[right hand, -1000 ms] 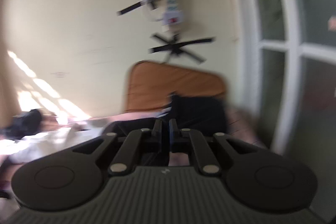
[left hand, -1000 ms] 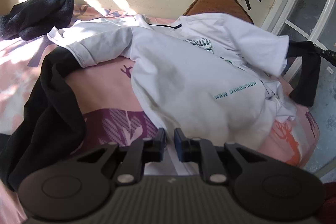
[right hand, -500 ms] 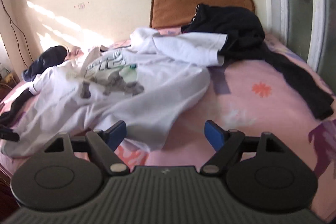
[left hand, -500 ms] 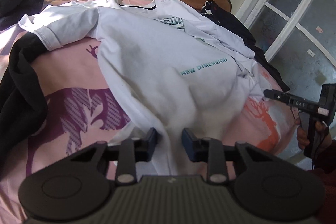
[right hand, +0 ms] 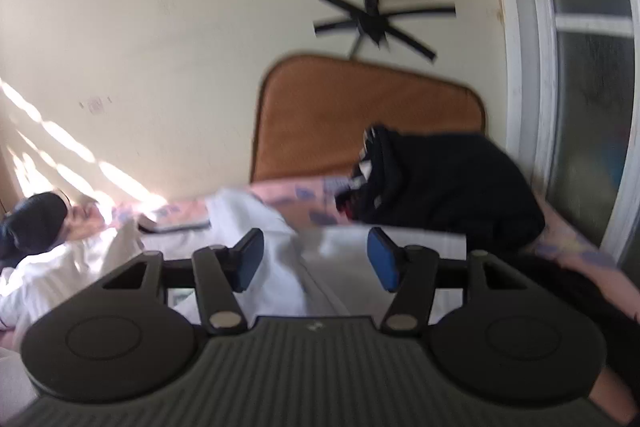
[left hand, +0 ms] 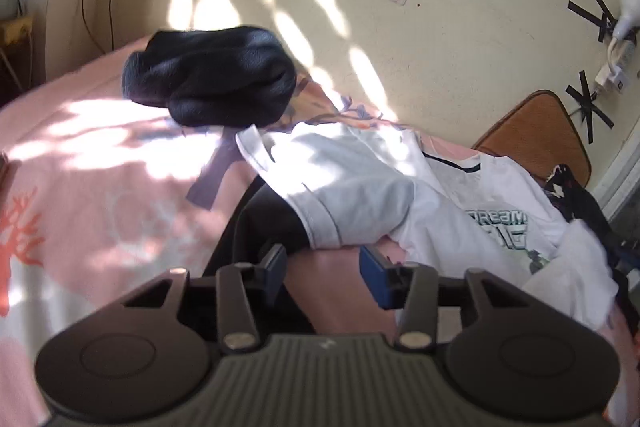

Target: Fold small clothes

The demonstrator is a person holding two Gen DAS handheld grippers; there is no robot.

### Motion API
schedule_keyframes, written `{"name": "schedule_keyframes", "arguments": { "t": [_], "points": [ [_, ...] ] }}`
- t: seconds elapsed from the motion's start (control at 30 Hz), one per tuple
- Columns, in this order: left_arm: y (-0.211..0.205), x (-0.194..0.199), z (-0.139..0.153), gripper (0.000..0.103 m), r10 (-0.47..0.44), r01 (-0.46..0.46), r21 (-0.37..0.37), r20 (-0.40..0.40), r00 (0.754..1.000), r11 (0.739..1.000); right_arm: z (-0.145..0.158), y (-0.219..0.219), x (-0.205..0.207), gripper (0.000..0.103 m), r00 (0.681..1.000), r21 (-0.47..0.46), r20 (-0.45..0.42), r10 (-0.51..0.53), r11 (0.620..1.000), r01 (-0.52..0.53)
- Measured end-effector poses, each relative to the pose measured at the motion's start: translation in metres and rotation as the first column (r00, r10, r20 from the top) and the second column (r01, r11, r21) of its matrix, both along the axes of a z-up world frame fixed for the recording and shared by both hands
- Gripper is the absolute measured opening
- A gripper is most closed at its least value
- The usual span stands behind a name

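Two grippers, neither holding anything: left gripper [left hand: 322, 273] jaws opening, empty, near the sleeve hem; right gripper [right hand: 316, 263] jaws closing slightly, nothing pinched. White printed cotton T-shirt [left hand: 440, 211] lies rumpled on the pink patterned bedsheet [left hand: 100, 195]. Light, limp, will sag; grab hems or shoulder seams.

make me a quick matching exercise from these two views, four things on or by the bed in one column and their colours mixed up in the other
Things:
1. t-shirt
2. bundled garment near the wall
3. cushion leaning on the wall
4. bedsheet

Colours:
a. orange-brown
b. pink
c. white
d. black

Pairs: 1-c, 2-d, 3-a, 4-b
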State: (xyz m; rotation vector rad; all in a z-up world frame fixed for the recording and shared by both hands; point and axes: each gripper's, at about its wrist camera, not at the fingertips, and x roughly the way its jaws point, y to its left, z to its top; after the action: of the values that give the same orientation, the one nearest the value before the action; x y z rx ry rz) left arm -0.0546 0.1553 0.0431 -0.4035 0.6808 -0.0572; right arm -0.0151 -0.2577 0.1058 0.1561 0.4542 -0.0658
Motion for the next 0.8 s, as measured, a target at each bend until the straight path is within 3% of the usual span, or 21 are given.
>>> {"name": "schedule_keyframes", "arguments": {
  "t": [0.07, 0.13, 0.2, 0.3, 0.4, 0.5, 0.57, 0.6, 0.63, 0.67, 0.7, 0.8],
  "points": [
    [0.011, -0.011, -0.004, 0.058, -0.054, 0.054, -0.066, -0.010, 0.998, 0.996, -0.015, -0.017, -0.016, 0.060, 0.997, 0.128, 0.001, 0.078, 0.989, -0.078],
    [0.013, -0.024, -0.006, 0.083, -0.111, 0.109, -0.096, -0.014, 0.994, 0.989, -0.020, -0.025, -0.045, 0.062, 0.991, 0.167, 0.042, 0.128, 0.977, -0.133],
    [0.008, -0.034, -0.007, 0.094, -0.183, 0.180, -0.133, -0.010, 0.983, 0.974, -0.023, -0.031, -0.065, 0.069, 0.985, 0.198, 0.057, 0.162, 0.965, -0.170],
    [-0.013, -0.041, -0.015, 0.096, -0.310, 0.298, -0.194, -0.034, 0.950, 0.935, -0.026, -0.039, -0.071, 0.069, 0.987, 0.225, 0.023, 0.161, 0.961, -0.162],
    [-0.041, -0.046, -0.019, 0.096, -0.386, 0.374, -0.178, -0.037, 0.922, 0.910, -0.027, -0.039, -0.055, 0.069, 0.995, 0.151, 0.009, 0.101, 0.983, -0.101],
    [-0.059, -0.048, -0.024, 0.093, -0.417, 0.404, -0.178, -0.041, 0.908, 0.897, -0.029, -0.044, -0.031, 0.064, 0.991, 0.155, -0.005, 0.130, 0.980, -0.128],
    [-0.067, -0.047, -0.028, 0.086, -0.424, 0.409, -0.174, -0.055, 0.904, 0.896, -0.031, -0.036, -0.016, 0.055, 0.986, 0.113, -0.020, 0.167, 0.980, -0.164],
    [-0.070, -0.045, -0.030, 0.067, -0.424, 0.410, -0.164, -0.065, 0.903, 0.898, -0.033, -0.029, -0.007, 0.046, 0.981, 0.088, -0.036, 0.190, 0.979, -0.186],
    [-0.072, -0.042, -0.033, 0.039, -0.427, 0.412, -0.152, -0.083, 0.900, 0.898, -0.035, -0.022, 0.001, 0.035, 0.976, 0.063, -0.062, 0.207, 0.977, -0.203],
    [-0.073, -0.040, -0.034, 0.028, -0.417, 0.404, -0.132, -0.098, 0.903, 0.905, -0.038, -0.016, 0.009, 0.004, 0.973, 0.035, -0.096, 0.209, 0.978, -0.207],
    [-0.071, -0.038, -0.034, 0.012, -0.410, 0.397, -0.122, -0.111, 0.905, 0.910, -0.040, -0.011, 0.014, 0.005, 0.972, 0.008, -0.124, 0.198, 0.980, -0.199],
    [-0.047, -0.038, -0.020, 0.006, -0.393, 0.377, -0.162, -0.079, 0.916, 0.912, -0.022, -0.008, -0.002, 0.005, 0.972, 0.018, -0.080, 0.220, 0.975, -0.220]
  ]
}}
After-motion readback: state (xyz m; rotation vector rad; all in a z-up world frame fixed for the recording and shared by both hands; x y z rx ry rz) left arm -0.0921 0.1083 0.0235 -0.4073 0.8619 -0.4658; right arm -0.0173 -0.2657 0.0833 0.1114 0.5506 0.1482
